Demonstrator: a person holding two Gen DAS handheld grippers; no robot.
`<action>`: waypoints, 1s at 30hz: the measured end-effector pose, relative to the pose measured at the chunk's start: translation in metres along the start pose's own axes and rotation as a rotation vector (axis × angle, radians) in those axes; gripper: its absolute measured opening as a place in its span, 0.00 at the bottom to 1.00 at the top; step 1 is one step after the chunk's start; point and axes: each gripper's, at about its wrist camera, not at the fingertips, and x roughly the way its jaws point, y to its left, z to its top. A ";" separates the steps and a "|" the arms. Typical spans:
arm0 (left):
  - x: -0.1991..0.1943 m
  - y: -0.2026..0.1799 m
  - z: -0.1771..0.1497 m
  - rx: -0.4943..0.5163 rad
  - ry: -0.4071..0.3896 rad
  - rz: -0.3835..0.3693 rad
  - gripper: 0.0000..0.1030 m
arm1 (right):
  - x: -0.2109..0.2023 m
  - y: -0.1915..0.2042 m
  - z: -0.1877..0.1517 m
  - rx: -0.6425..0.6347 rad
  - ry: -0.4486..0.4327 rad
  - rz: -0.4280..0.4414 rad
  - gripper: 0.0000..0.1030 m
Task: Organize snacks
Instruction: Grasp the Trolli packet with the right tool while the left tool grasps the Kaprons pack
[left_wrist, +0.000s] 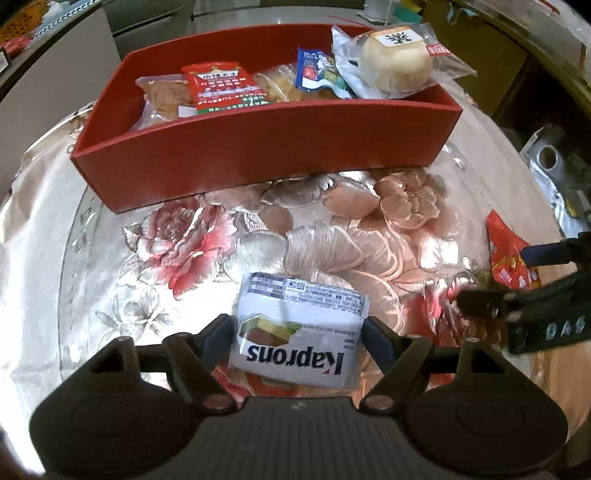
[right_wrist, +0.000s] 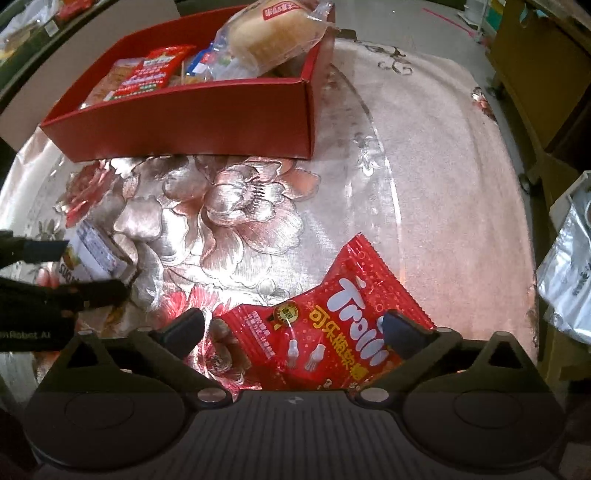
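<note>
A white Kaprons wafer packet (left_wrist: 299, 332) sits between the fingers of my left gripper (left_wrist: 297, 330), and both pads rest against its sides; the gripper is shut on it. From the right wrist view this packet (right_wrist: 92, 251) looks tilted in the left gripper (right_wrist: 74, 269). A red Trolli candy bag (right_wrist: 332, 325) lies on the floral tablecloth (right_wrist: 424, 166). My right gripper (right_wrist: 291, 328) stands wide open over it, its left pad clear of the bag. Beyond stands a red box (left_wrist: 258, 155) holding several snacks, with a wrapped bun (left_wrist: 395, 59) on top at its right end.
The red box (right_wrist: 184, 118) fills the far left of the table. A silver foil bag (right_wrist: 565, 277) and wooden furniture (right_wrist: 535, 55) stand past the table's right edge. The right gripper (left_wrist: 517, 277) and red bag (left_wrist: 506, 254) are close on my left gripper's right.
</note>
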 end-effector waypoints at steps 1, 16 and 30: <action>0.001 -0.001 0.000 0.001 -0.001 0.003 0.71 | -0.001 -0.004 0.000 0.015 -0.002 0.012 1.00; 0.015 -0.013 0.001 0.061 -0.002 0.038 0.89 | 0.003 0.009 -0.020 -0.122 -0.114 -0.056 1.00; 0.021 -0.013 0.003 0.072 0.021 0.019 0.94 | -0.034 -0.047 -0.028 0.541 -0.089 0.062 1.00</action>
